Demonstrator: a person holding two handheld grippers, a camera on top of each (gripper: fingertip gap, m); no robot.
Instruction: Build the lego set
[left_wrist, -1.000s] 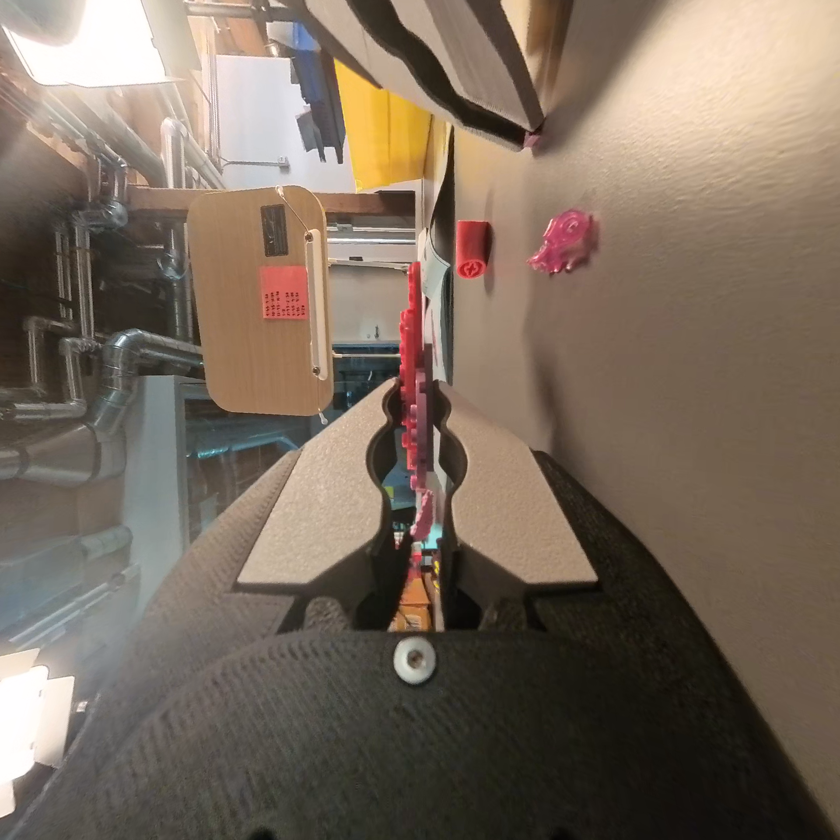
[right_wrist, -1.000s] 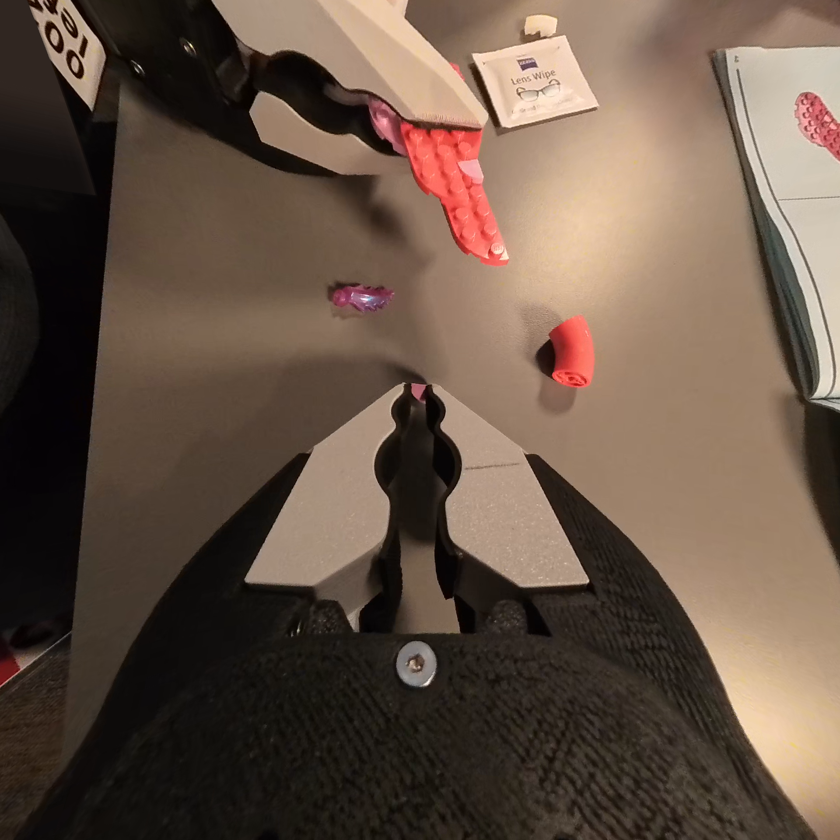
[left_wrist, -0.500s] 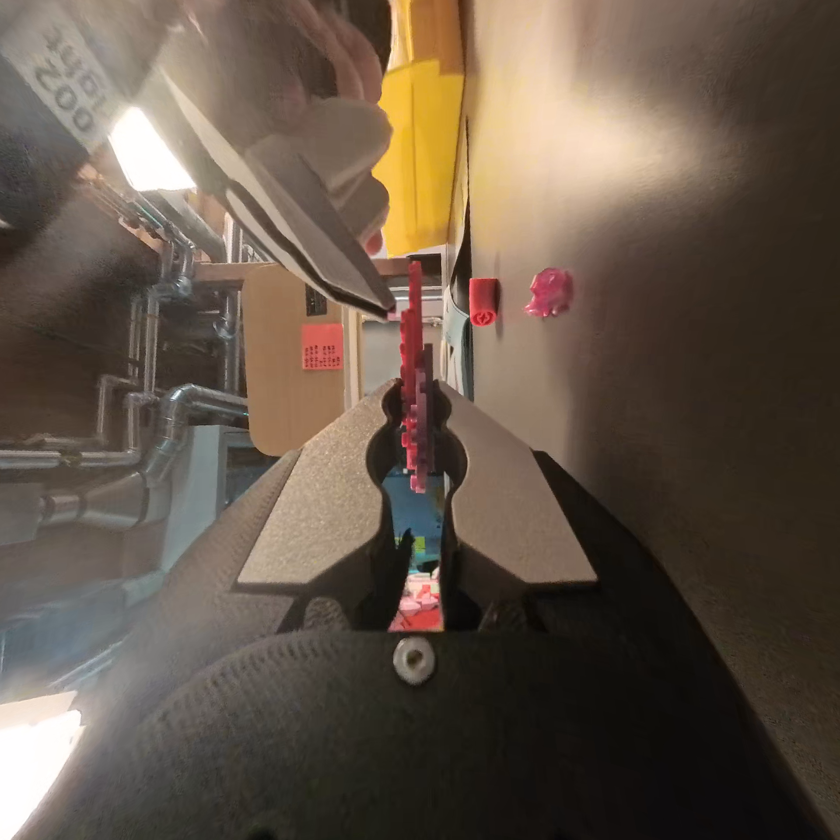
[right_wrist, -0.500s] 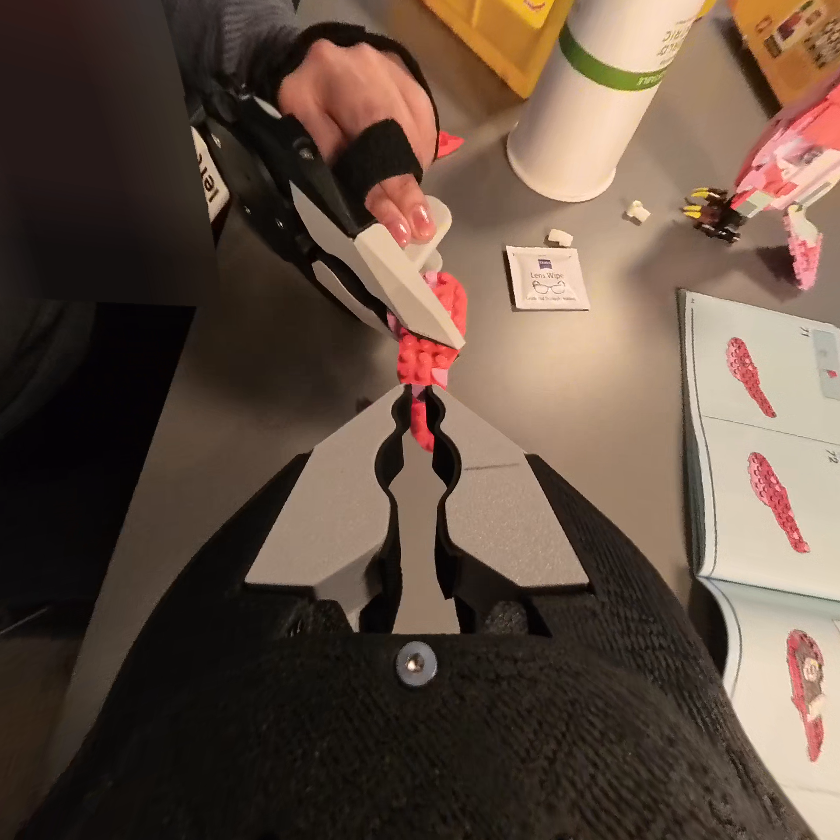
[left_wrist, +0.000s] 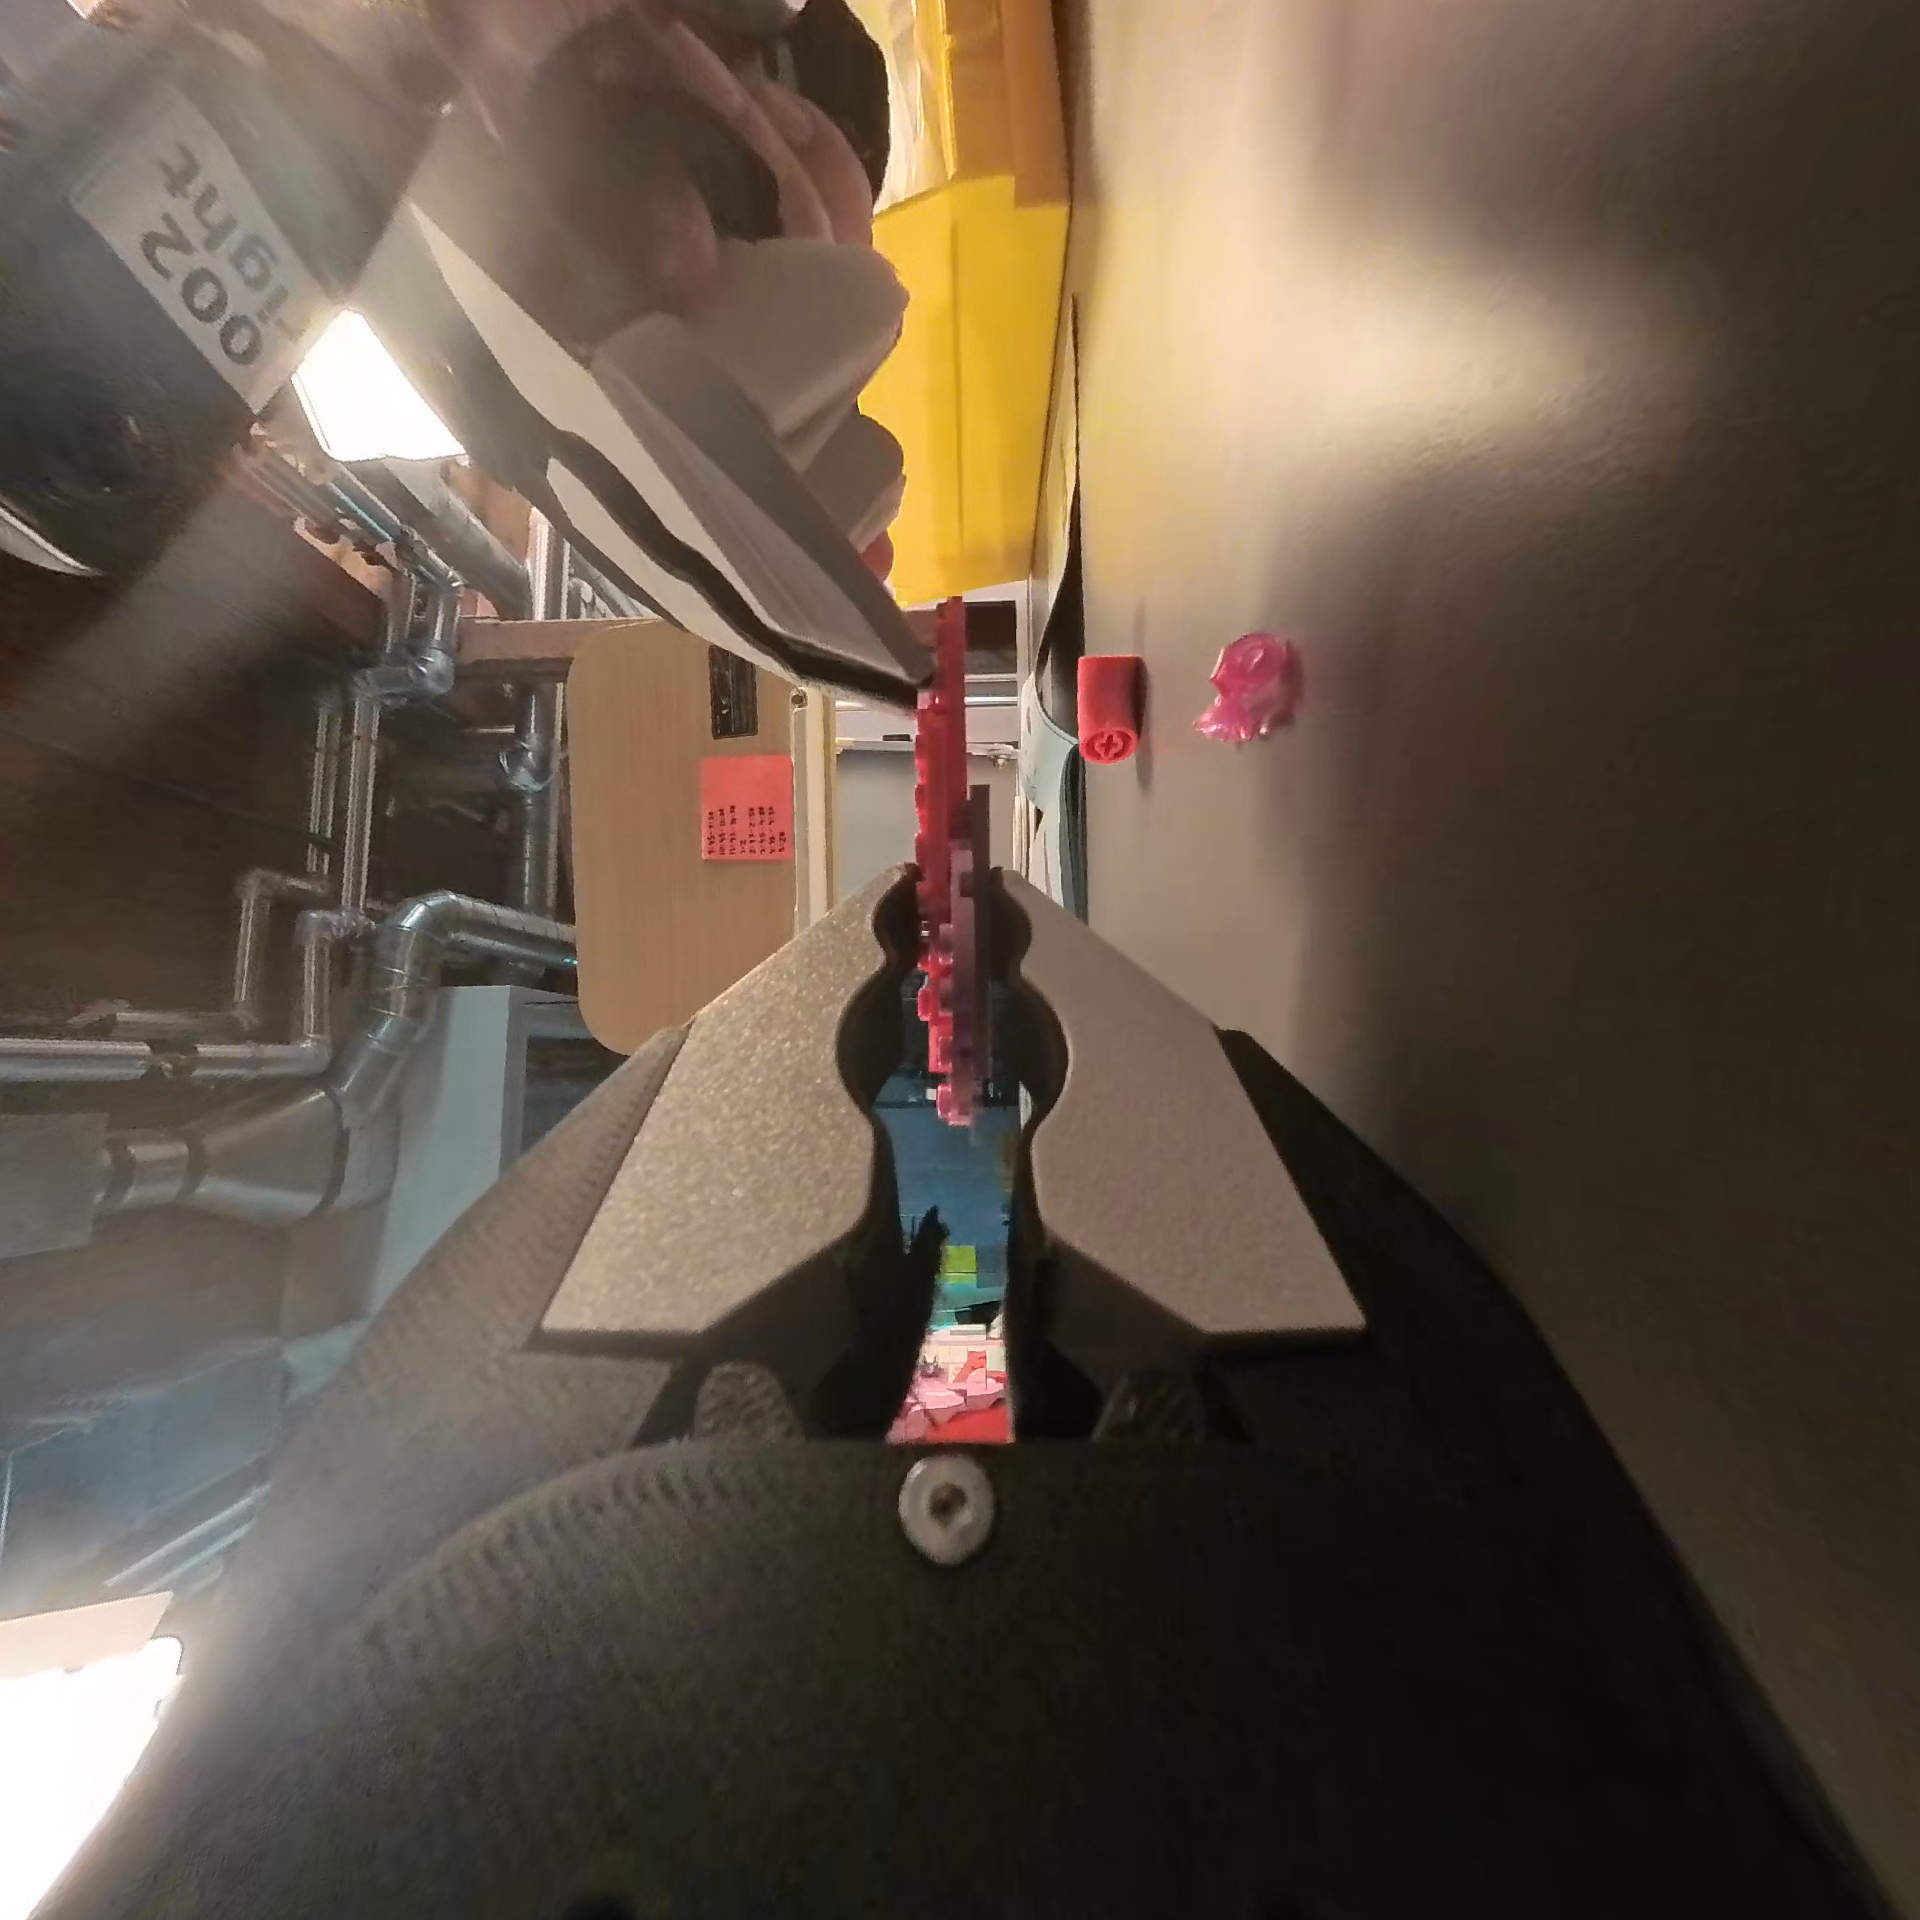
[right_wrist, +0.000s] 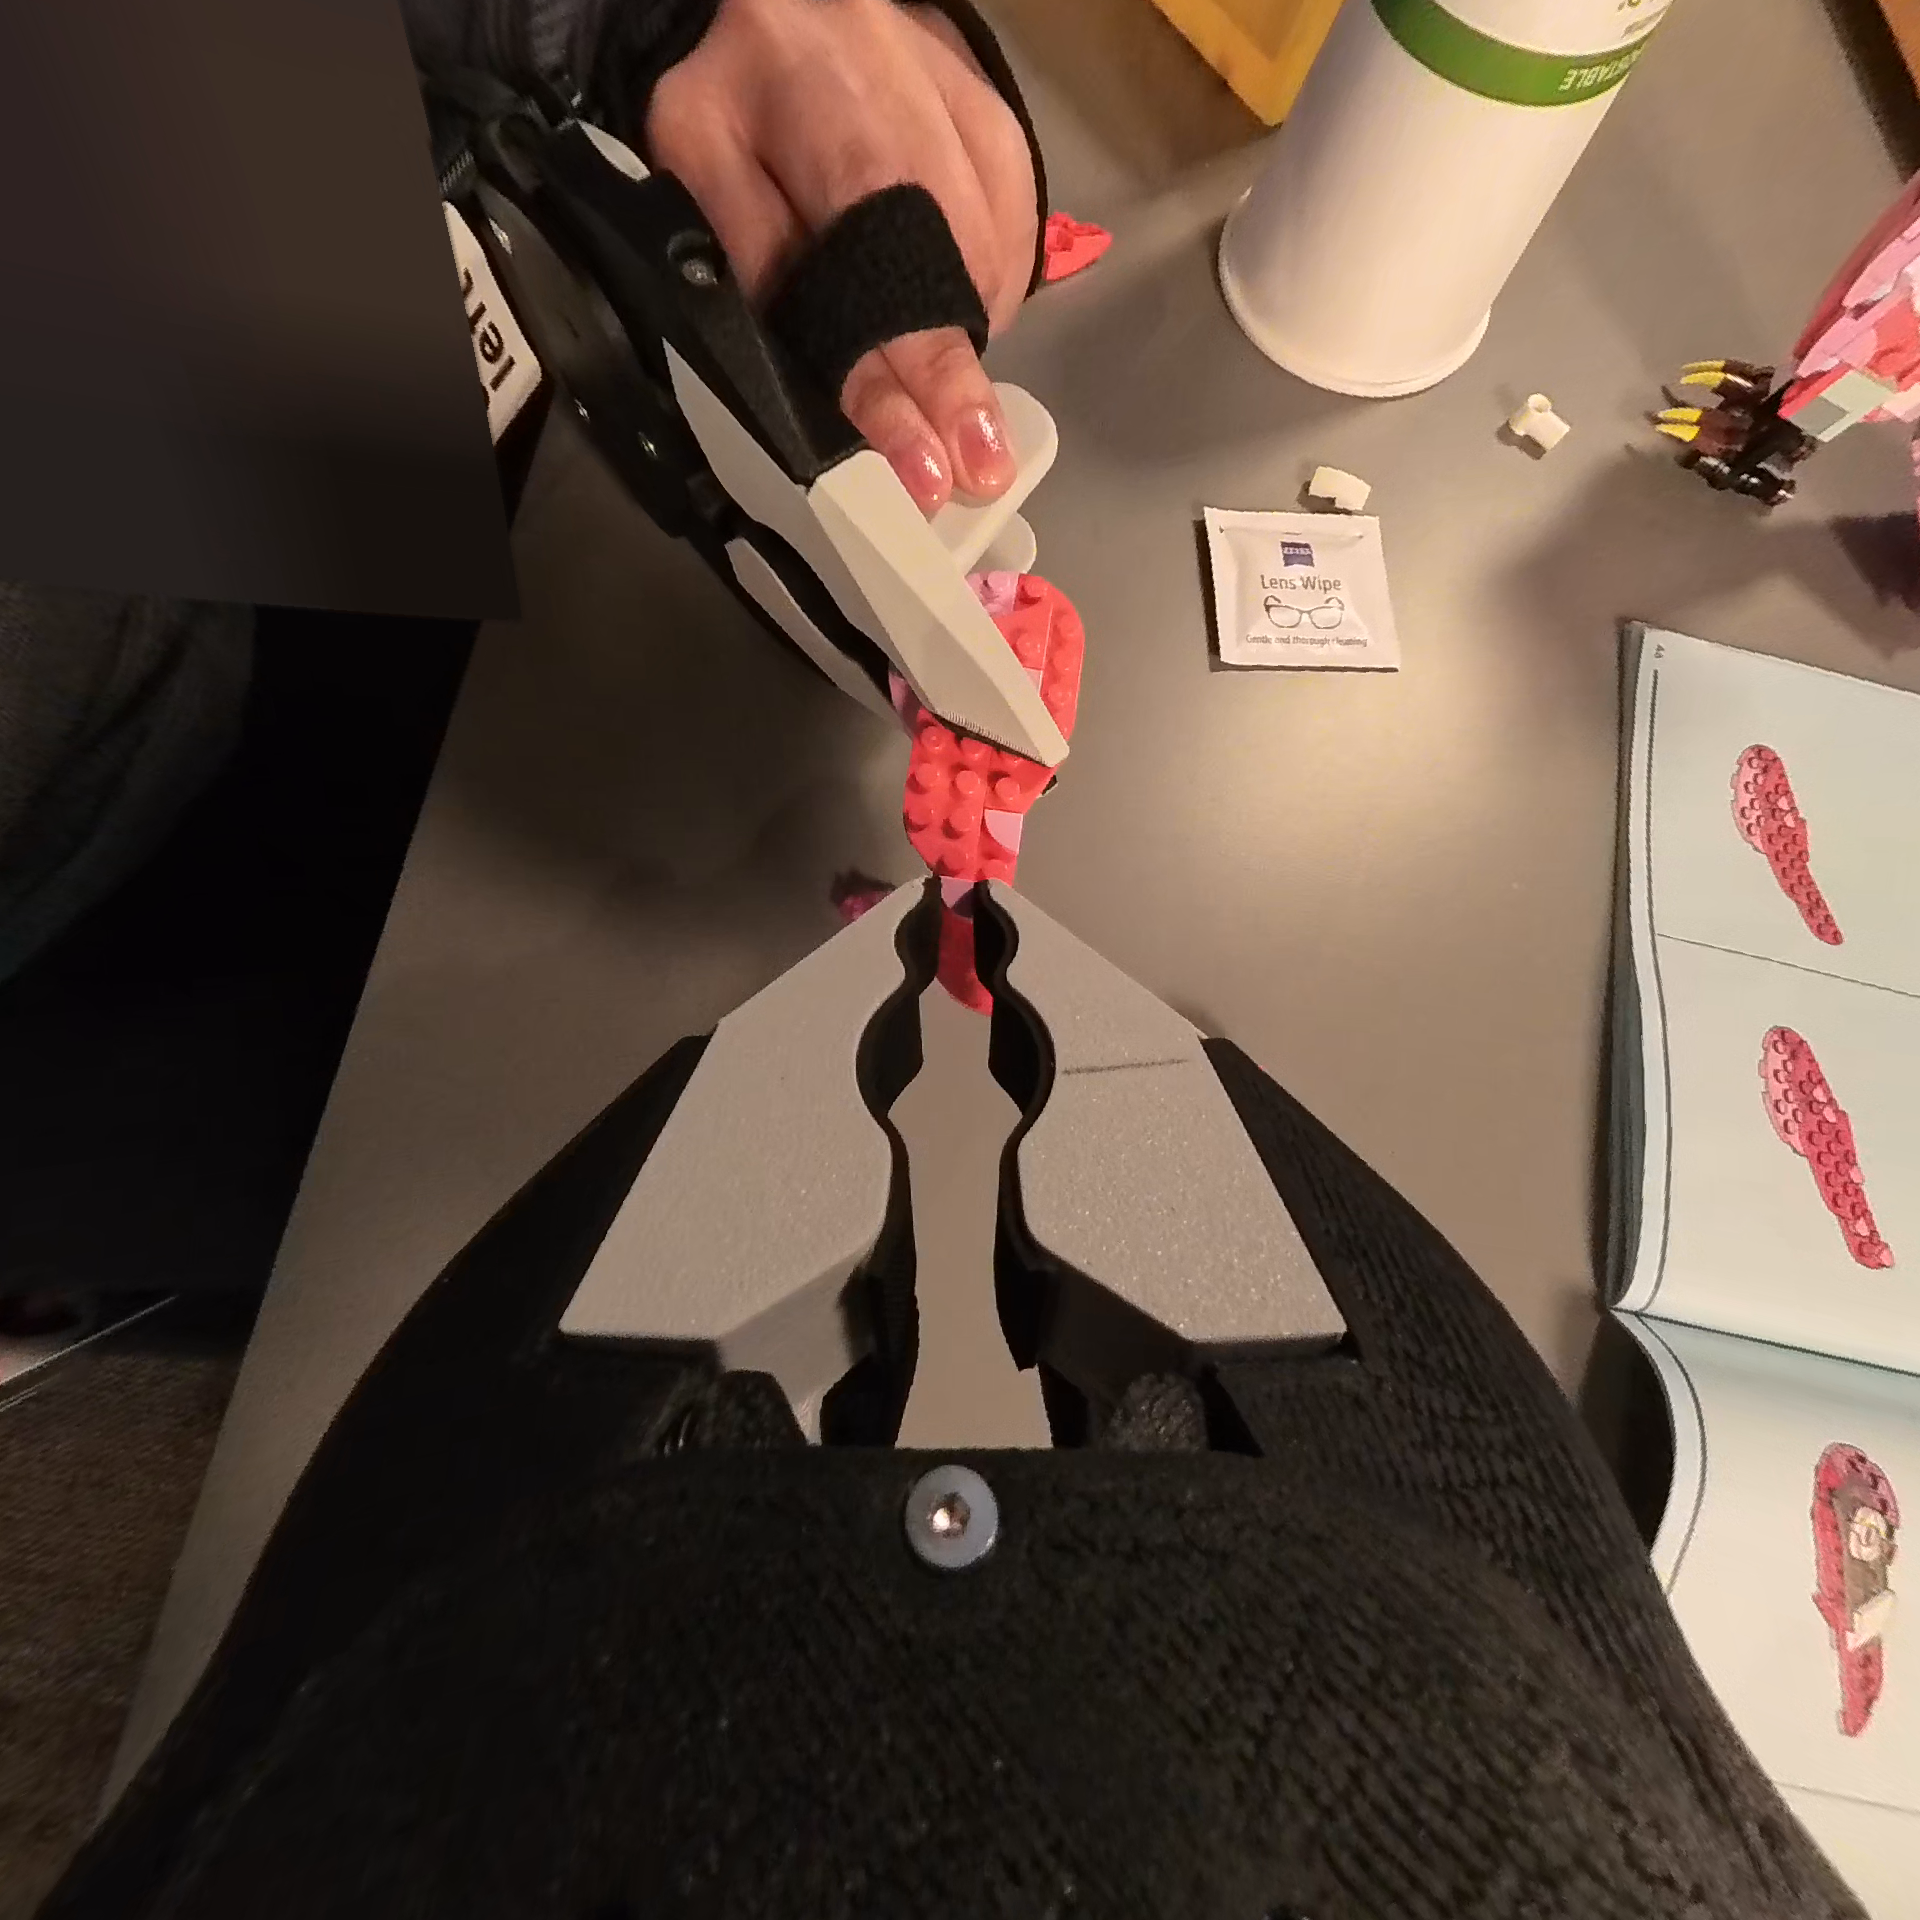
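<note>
My left gripper is shut on a flat red and pink brick wing and holds it edge-on above the grey table. The right wrist view shows the same wing between the left gripper's fingers, studs facing up. My right gripper is shut on a small pink piece and presses it against the wing's lower tip. The right gripper's fingers reach the wing's far end in the left wrist view.
A red round brick and a clear pink piece lie on the table. A white cup, a wipe packet, an open instruction booklet, a pink brick model and small white pieces are to the right. The tips of both grippers are at nearly the same place. About 12 centimeters separates my left fingertips from the wipe packet.
My right gripper rose from low over the table, still holding the small pink piece, and met the wing's tip. My left gripper kept its grip on the wing.
</note>
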